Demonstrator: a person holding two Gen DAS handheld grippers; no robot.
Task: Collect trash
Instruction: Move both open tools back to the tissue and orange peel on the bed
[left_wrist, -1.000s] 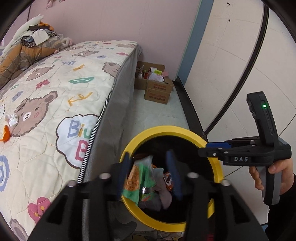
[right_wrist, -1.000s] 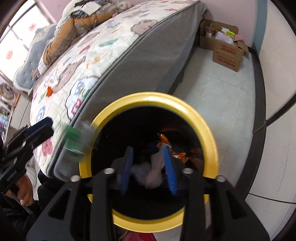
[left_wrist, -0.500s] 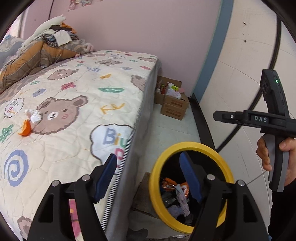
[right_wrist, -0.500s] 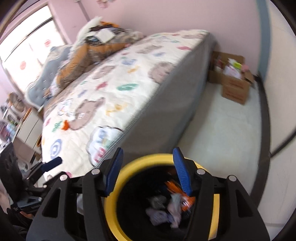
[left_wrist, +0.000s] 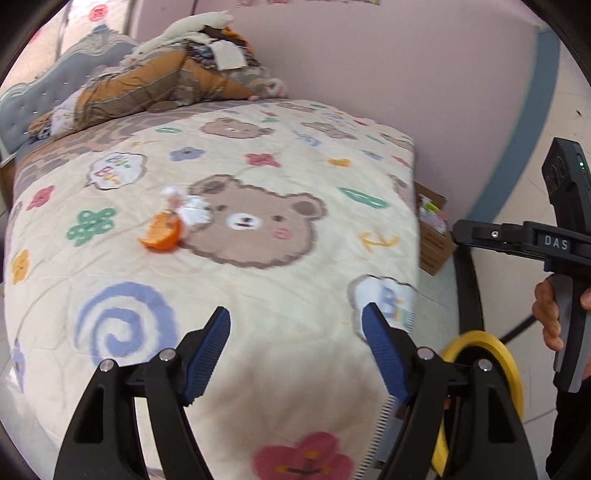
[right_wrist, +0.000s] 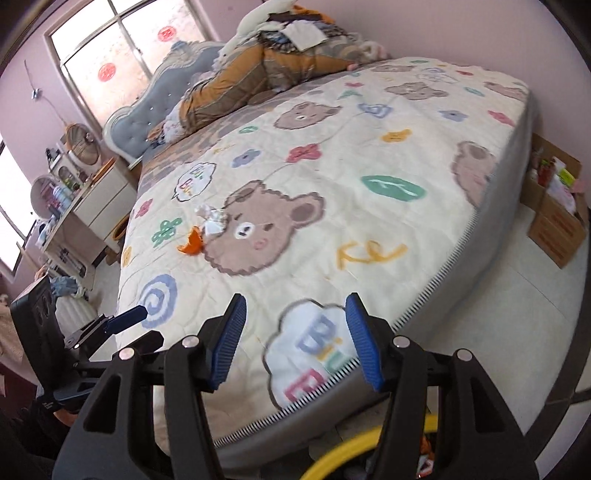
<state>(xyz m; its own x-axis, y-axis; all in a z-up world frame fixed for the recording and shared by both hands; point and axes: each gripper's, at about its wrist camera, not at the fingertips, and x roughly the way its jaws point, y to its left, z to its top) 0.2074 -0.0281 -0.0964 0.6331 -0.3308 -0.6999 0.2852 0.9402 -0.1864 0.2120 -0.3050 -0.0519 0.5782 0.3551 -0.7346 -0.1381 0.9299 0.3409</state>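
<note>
Bedspread: peel (left_wrist: 161, 235) beyond (gaping) hand-held gripper (left_wrist: 295, 354)

The bed's quilted cloth cover (left_wrist: 280, 280) looks soft and matt, the crumpled tissue (left_wrist: 192, 212) papery, the bin's yellow rim (left_wrist: 506, 354) glossy plastic (smooth), the gripper pads (right_wrist: 229, 343) ribbed blue.

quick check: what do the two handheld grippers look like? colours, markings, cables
Both match: black plastic linkage frames with silver pivot screws and blue ribbed finger pads. The right gripper seen side-on has a white "DAS" label, a grey pistol grip, a black upright module with a green LED, and a dark cable below the bare hand. The left gripper is identical up close.
</note>
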